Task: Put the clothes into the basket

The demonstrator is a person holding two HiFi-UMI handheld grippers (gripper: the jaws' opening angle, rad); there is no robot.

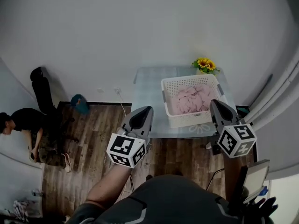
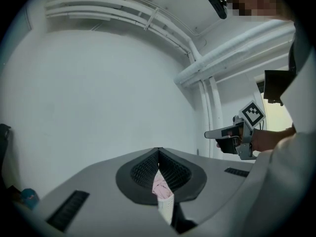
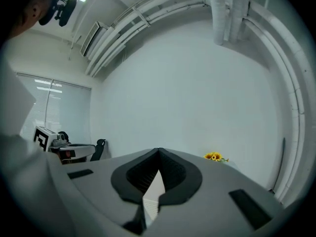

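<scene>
Jaws closed tight and empty on both the left gripper [image 1: 145, 110] and right gripper [image 1: 216, 104], the pink clothes [image 1: 195, 98] lie ahead of them inside the basket [image 1: 188, 121] on the desk [image 1: 147, 101], so loading looks finished; next, only check for strays.

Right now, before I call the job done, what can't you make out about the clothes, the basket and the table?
- How many pink clothes lie in the basket: head view, too small, and the folds merge into one heap.
- Near corners of the table: head view, hidden behind the left gripper and the right gripper, so a stray garment there would not show.
- Both gripper views: the shut jaws leave only a sliver of the basket visible.
</scene>
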